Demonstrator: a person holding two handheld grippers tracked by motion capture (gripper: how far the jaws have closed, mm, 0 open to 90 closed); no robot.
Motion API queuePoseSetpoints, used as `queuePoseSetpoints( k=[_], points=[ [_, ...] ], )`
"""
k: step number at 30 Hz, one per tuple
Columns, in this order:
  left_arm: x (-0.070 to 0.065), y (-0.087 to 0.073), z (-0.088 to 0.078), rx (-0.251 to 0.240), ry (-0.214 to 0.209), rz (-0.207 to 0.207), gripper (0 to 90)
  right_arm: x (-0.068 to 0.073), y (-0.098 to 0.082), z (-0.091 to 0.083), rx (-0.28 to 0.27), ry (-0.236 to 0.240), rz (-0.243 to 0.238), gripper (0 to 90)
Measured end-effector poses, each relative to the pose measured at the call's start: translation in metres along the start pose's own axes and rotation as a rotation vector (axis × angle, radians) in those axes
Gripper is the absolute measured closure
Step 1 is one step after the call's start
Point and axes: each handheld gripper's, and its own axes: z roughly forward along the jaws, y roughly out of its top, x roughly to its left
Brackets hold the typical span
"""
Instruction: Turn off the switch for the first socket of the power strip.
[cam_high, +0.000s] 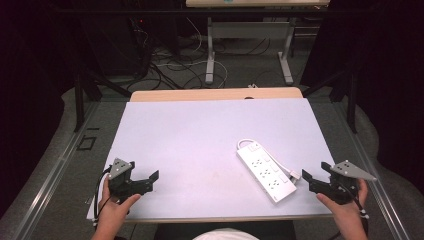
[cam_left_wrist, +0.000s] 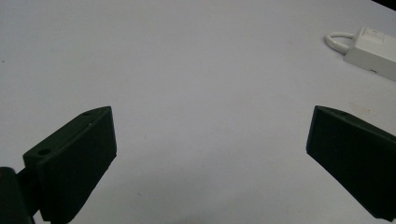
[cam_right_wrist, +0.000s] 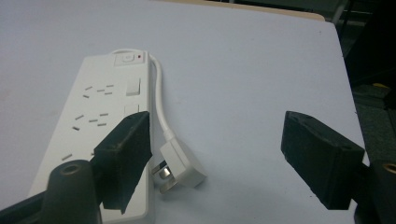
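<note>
The white power strip (cam_high: 265, 170) lies flat on the bench (cam_high: 200, 130), near the right edge and toward the near right corner, set at a slant. It is probably a stiff plastic body, light enough for one gripper, but smooth, so it may slip. I think the best hold is across its narrow width, near the middle. Its short cable (cam_right_wrist: 160, 105) is soft and bends back along one side, and the plug (cam_right_wrist: 180, 168) rests just beside the body, prongs showing. The strip has several socket rows, a switch at the far end and a small red dot there.

The right gripper (cam_high: 317, 178) hovers just beside the strip, fingers wide open and holding nothing. The left gripper (cam_high: 145, 175) is near the near left corner, well apart from the strip, also wide open and empty.
</note>
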Motion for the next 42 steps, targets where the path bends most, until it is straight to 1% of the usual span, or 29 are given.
queuePoseSetpoints(
  k=[1,2,3,5,6,9,10,11,12,13,15,16,17,19,20,23,24,25,28,29,31,32,34,36,37,38,40,41,42],
  points=[
    [0.0,0.0,0.0,-0.007,0.001,0.001,2.1,0.0,-0.001,0.002,0.001,0.0,-0.009,24.3],
    [0.0,-0.001,0.0,-0.006,0.001,0.003,2.3,0.001,-0.002,0.003,0.008,-0.001,0.0,24.9],
    [0.0,-0.002,0.0,-0.001,0.004,0.006,2.3,0.002,-0.002,0.004,0.001,-0.007,-0.019,25.5],
    [-0.001,-0.003,0.0,0.002,0.008,0.005,2.3,0.002,-0.002,0.003,0.013,-0.01,-0.025,25.9],
    [0.0,-0.003,-0.001,0.0,0.011,0.006,2.3,0.002,-0.004,0.006,-0.002,-0.007,-0.055,27.1],
    [0.0,-0.003,-0.001,-0.005,0.014,-0.006,3.2,0.003,-0.005,0.006,0.0,-0.02,-0.058,27.2],
    [0.0,-0.003,-0.002,-0.004,0.016,-0.004,3.2,0.003,-0.005,0.006,0.003,-0.02,-0.055,27.1],
    [0.0,-0.003,-0.002,-0.005,0.018,0.0,3.4,0.002,-0.004,0.006,0.001,-0.02,-0.065,27.7],
    [0.0,-0.003,-0.003,-0.004,0.019,0.003,3.5,0.002,-0.003,0.003,0.038,-0.019,-0.061,30.0],
    [0.0,-0.003,-0.003,-0.004,0.02,0.004,3.5,0.003,-0.003,0.005,0.015,-0.018,-0.06,31.9],
    [0.0,-0.003,-0.004,-0.003,0.024,0.006,3.5,0.004,-0.001,0.007,0.018,0.005,-0.047,34.3],
    [0.0,-0.003,-0.004,-0.002,0.025,0.008,3.5,0.004,-0.001,0.007,0.018,0.005,-0.047,34.3],
    [0.0,-0.004,-0.005,-0.002,0.029,0.007,3.5,0.004,0.0,0.008,0.017,0.008,-0.058,34.7],
    [0.0,-0.004,-0.005,0.001,0.034,0.007,3.5,0.005,0.002,0.01,0.033,0.014,-0.054,36.3],
    [0.0,-0.004,-0.005,0.002,0.036,0.008,3.6,0.006,0.003,0.01,0.043,0.023,-0.043,36.4],
    [0.0,-0.005,-0.005,0.005,0.043,0.011,3.6,0.005,0.005,0.011,0.056,0.019,-0.058,36.9],
    [0.0,-0.005,-0.005,0.008,0.046,0.013,3.6,0.005,0.006,0.013,0.056,0.019,-0.055,37.1],
    [0.0,-0.005,-0.005,0.007,0.048,0.014,3.6,0.005,0.007,0.01,0.099,0.032,-0.045,37.1],
    [0.0,-0.005,-0.005,0.011,0.049,0.014,3.6,0.004,0.008,0.013,0.086,0.04,-0.045,37.1],
    [0.0,-0.005,-0.005,0.012,0.049,0.014,3.6,0.003,0.009,0.013,0.094,0.037,-0.043,37.2],
    [0.0,-0.005,-0.005,0.012,0.049,0.015,3.6,0.003,0.013,0.015,0.108,0.05,-0.04,37.2],
    [0.0,-0.005,-0.005,0.013,0.05,0.016,3.7,0.002,0.014,0.016,0.114,0.05,-0.059,37.2],
    [-0.001,-0.006,-0.005,0.015,0.049,0.017,3.7,0.002,0.016,0.016,0.124,0.052,-0.06,37.2],
    [-0.001,-0.006,-0.005,0.015,0.05,0.018,3.8,0.001,0.02,0.017,0.157,0.062,-0.079,37.5],
    [-0.001,-0.006,-0.005,0.015,0.05,0.017,3.8,0.001,0.02,0.017,0.157,0.062,-0.079,37.5],
    [-0.001,-0.006,-0.005,0.016,0.049,0.018,3.9,0.001,0.023,0.018,0.17,0.062,-0.094,37.5],
    [-0.001,-0.006,-0.005,0.018,0.049,0.019,3.9,0.001,0.025,0.019,0.172,0.065,-0.104,37.5],
    [-0.001,-0.006,-0.005,0.018,0.049,0.019,3.9,0.001,0.028,0.019,0.189,0.066,-0.114,37.6],
    [-0.001,-0.006,-0.005,0.019,0.049,0.019,3.9,0.001,0.028,0.019,0.189,0.066,-0.114,37.6]
  ],
)
